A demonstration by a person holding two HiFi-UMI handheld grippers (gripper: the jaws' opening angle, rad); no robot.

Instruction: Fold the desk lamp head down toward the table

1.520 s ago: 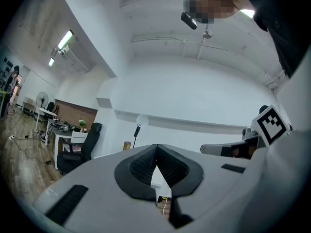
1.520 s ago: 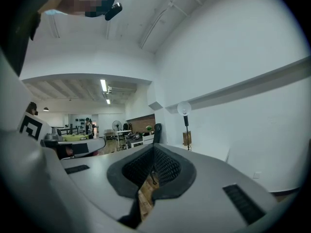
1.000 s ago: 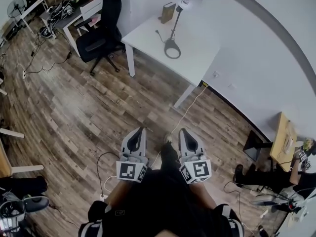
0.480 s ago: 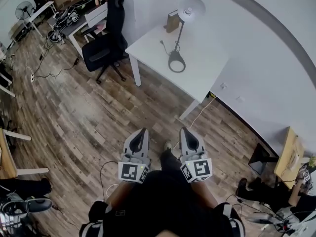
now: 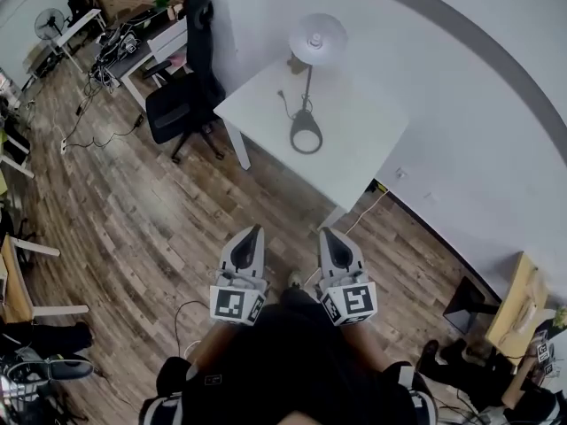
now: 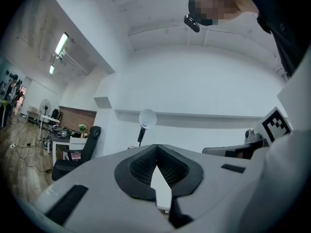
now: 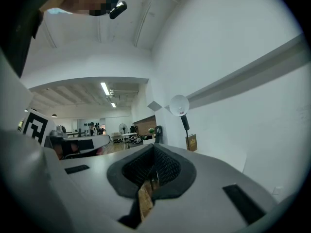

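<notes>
A desk lamp [image 5: 307, 87] stands on a white table [image 5: 354, 149] ahead of me, its round white head [image 5: 316, 39] raised on a thin black stem above a ring-shaped black base [image 5: 306, 137]. The lamp head [image 6: 147, 117] also shows in the left gripper view, and the lamp head [image 7: 179, 105] in the right gripper view. My left gripper [image 5: 251, 236] and right gripper [image 5: 330, 238] are held side by side over the wooden floor, well short of the table. Both are shut with nothing between their jaws.
A black office chair [image 5: 182, 104] stands left of the table, with a cluttered desk [image 5: 133, 42] behind it. A small brown box [image 5: 293, 63] sits on the table behind the lamp. A pale cable [image 5: 354, 220] runs across the floor from the wall. Another wooden desk [image 5: 514, 304] is at the right.
Both grippers and the view have moved forward toward the white table. The lamp appears closer and its head now faces more toward me. The jaws stayed shut.
</notes>
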